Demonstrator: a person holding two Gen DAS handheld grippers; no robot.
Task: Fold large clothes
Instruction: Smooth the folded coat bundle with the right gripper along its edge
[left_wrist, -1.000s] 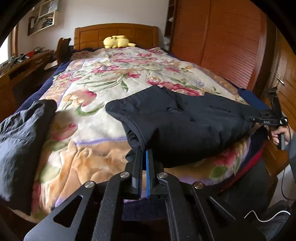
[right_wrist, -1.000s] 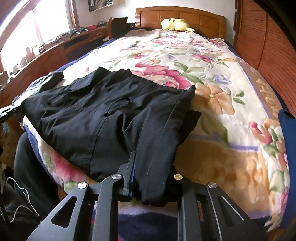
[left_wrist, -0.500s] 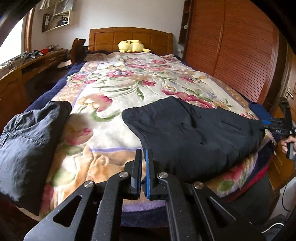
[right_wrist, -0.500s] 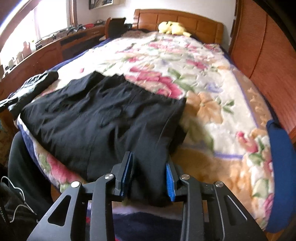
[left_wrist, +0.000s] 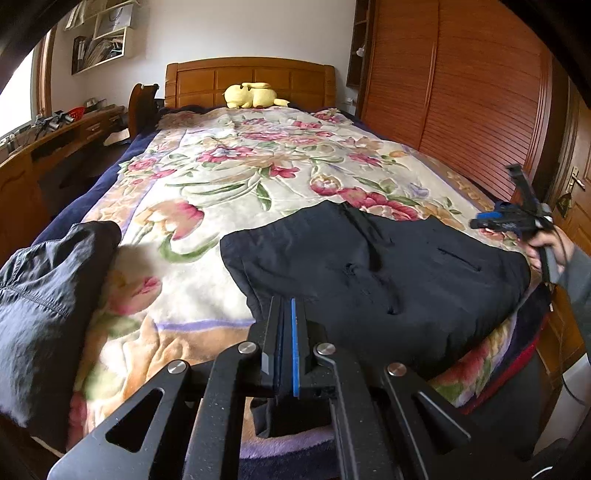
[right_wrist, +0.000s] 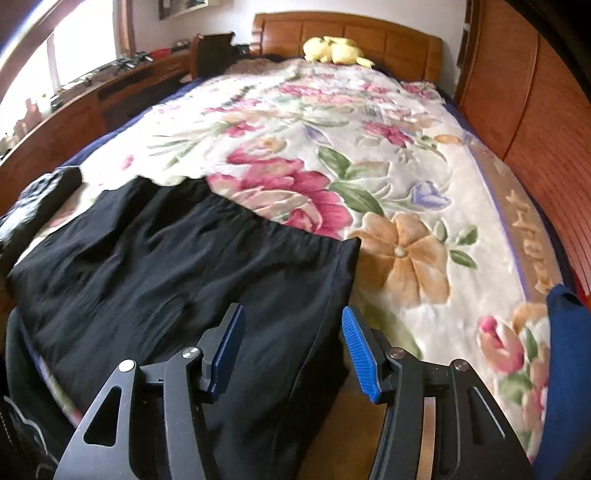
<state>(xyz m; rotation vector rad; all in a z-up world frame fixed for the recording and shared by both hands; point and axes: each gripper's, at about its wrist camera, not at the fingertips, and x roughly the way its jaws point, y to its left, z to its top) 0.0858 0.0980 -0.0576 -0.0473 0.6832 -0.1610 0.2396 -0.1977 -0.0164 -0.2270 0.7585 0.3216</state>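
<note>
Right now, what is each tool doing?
Left tool: closed, holding nothing visible.
Right tool: open, above the black trousers, holding nothing.

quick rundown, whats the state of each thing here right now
black trousers: folded, lying flat on the bed's near end, edge hanging over
left gripper: fingers closed, no cloth visibly pinched
right gripper: fingers open, above the trousers, holding nothing
dark jacket: bunched at the bed's left edge
floral blanket: spread over the bed
yellow plush toy: lying by the headboard
</note>
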